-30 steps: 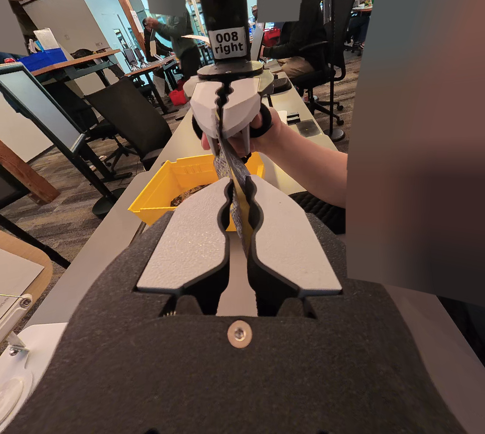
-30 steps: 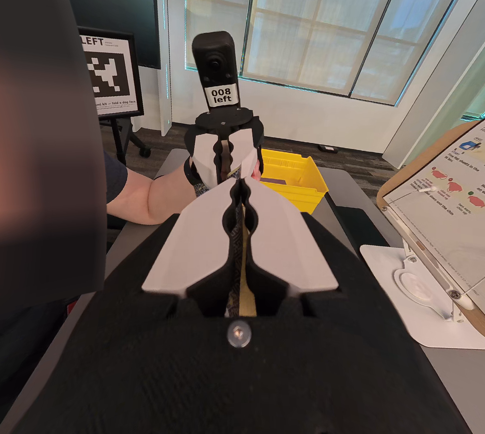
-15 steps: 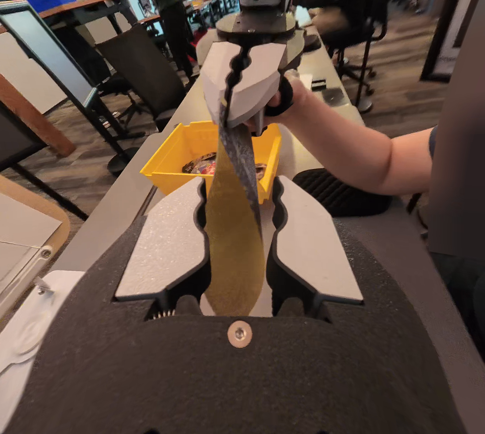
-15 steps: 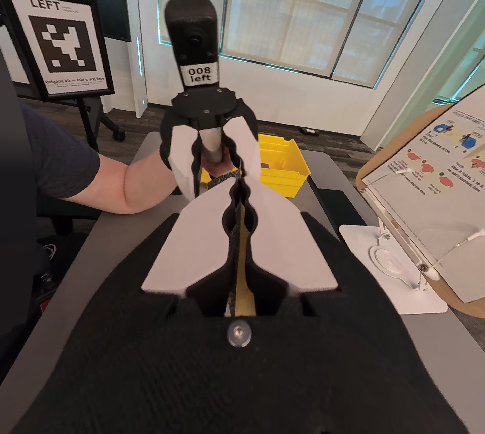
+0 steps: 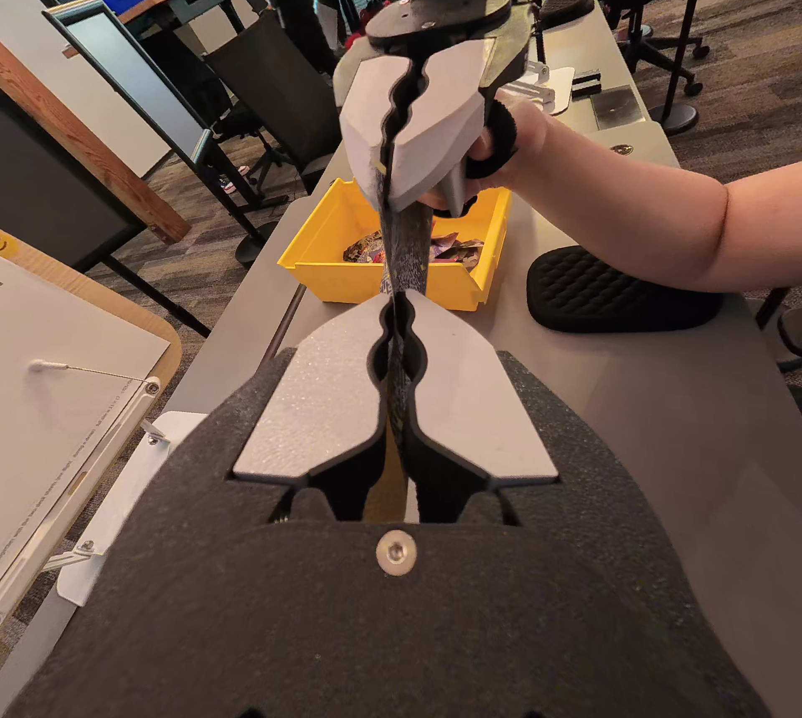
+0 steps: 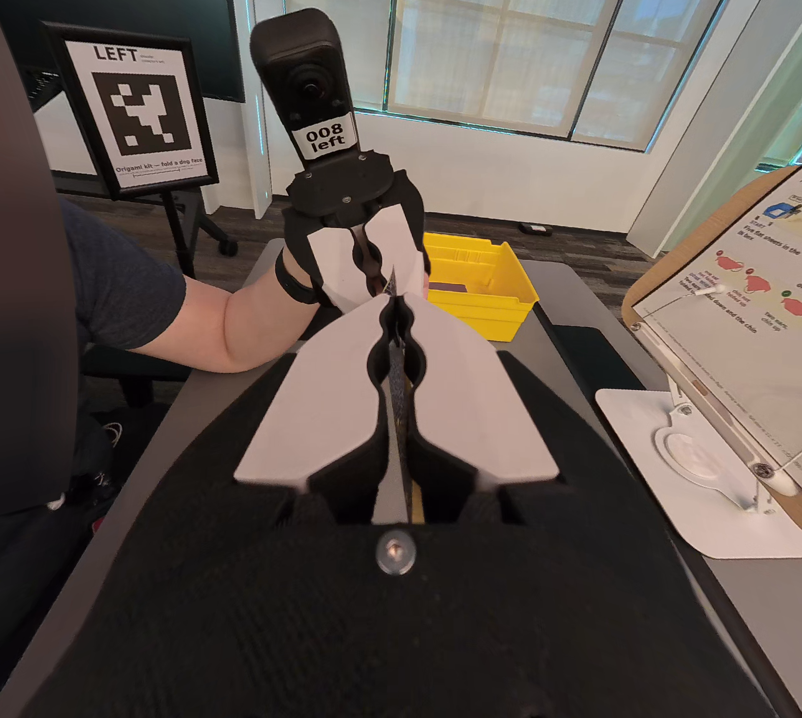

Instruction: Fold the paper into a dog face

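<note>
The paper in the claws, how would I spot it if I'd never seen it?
Find the grey table with the yellow bin. Above it, two claws face each other, the left claw and the right claw. The paper is the thin dark patterned strip stretched between them, unlike the crumpled colourful pieces lying inside the bin.

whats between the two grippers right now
Only the paper, held in the air from the left gripper to the right gripper, both shut on it. The left wrist view shows it best.
</note>
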Tool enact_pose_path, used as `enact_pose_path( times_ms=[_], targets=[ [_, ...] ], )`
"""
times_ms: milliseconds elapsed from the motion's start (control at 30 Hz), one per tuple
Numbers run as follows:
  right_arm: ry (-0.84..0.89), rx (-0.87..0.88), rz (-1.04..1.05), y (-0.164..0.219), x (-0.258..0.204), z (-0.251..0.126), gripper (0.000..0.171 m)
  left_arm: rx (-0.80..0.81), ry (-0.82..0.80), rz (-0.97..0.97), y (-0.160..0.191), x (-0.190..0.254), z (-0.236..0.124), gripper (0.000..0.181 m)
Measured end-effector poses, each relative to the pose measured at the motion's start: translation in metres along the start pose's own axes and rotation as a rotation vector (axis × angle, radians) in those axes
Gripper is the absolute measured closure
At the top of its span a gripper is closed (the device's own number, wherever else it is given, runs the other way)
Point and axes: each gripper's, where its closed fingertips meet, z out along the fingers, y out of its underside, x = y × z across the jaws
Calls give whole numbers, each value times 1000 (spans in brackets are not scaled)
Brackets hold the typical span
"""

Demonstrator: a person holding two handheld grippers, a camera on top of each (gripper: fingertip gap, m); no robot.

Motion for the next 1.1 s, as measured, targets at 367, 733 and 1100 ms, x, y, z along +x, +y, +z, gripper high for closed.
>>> enact_pose_path(
  times_ms=[367,733,1100],
  targets=[
    [-55,44,62,-2,0,-3,170,37,85,-88,-4,6,-2,181],
    [68,-12,-87,-2,1,-1,141,95,142,-224,-9,4,-4,181],
    [192,-45,-208,-6,4,1,162,81,142,-246,-6,3,-1,181]
  ],
)
